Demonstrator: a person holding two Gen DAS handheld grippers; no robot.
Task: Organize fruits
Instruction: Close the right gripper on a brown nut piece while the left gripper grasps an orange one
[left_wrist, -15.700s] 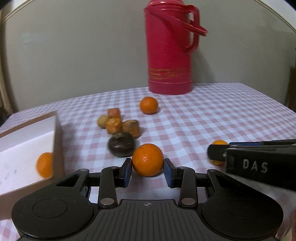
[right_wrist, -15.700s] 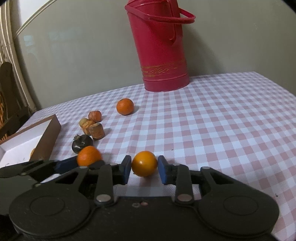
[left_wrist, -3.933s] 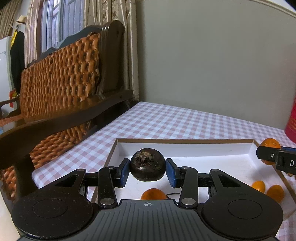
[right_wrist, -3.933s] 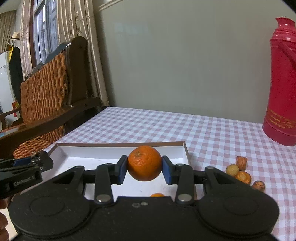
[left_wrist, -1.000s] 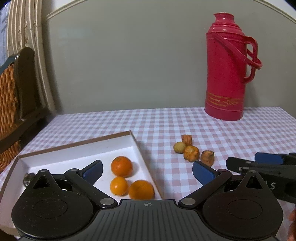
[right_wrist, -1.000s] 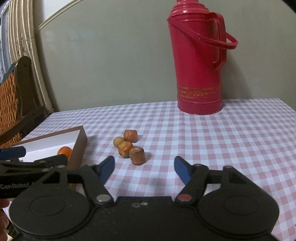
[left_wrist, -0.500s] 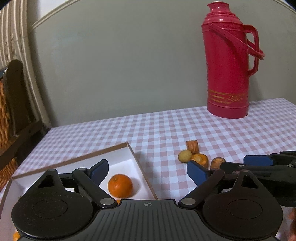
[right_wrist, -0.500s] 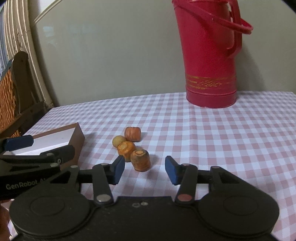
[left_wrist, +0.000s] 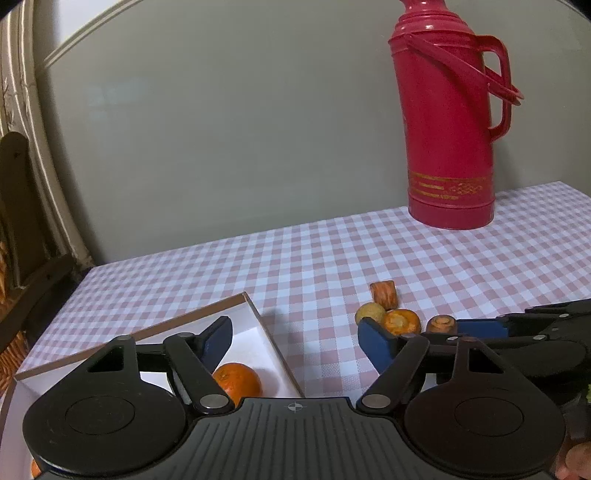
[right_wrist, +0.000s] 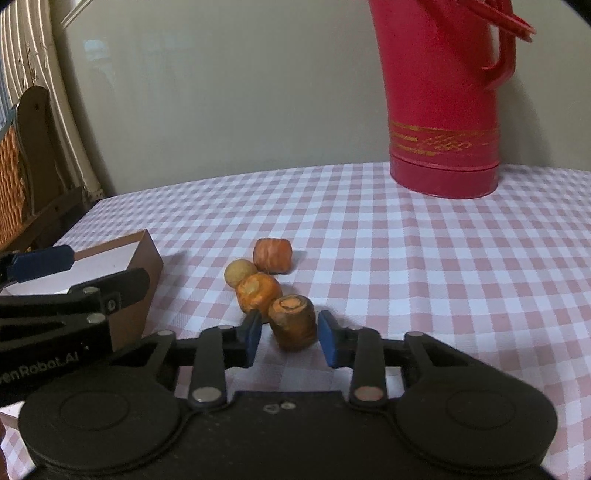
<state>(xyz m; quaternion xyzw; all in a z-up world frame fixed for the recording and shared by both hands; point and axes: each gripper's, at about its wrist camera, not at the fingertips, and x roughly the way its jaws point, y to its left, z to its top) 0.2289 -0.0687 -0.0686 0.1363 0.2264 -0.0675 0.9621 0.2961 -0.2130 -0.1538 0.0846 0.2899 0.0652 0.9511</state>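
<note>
A checked tablecloth (right_wrist: 424, 266) holds a red flask (right_wrist: 443, 110) at the back and a white-lined box (left_wrist: 255, 332) at the left. Four small orange-brown pieces cluster beside the box. The nearest piece (right_wrist: 293, 325), a stubby cylinder standing roughly upright with its cut end up, sits directly between the right gripper (right_wrist: 290, 338) pads, which are closing on it, the right pad about touching. The left gripper (left_wrist: 295, 339) is empty, its jaws narrowing, with the next piece (left_wrist: 400, 321) just beyond its right pad. A second ago both stood wider and farther back.
</note>
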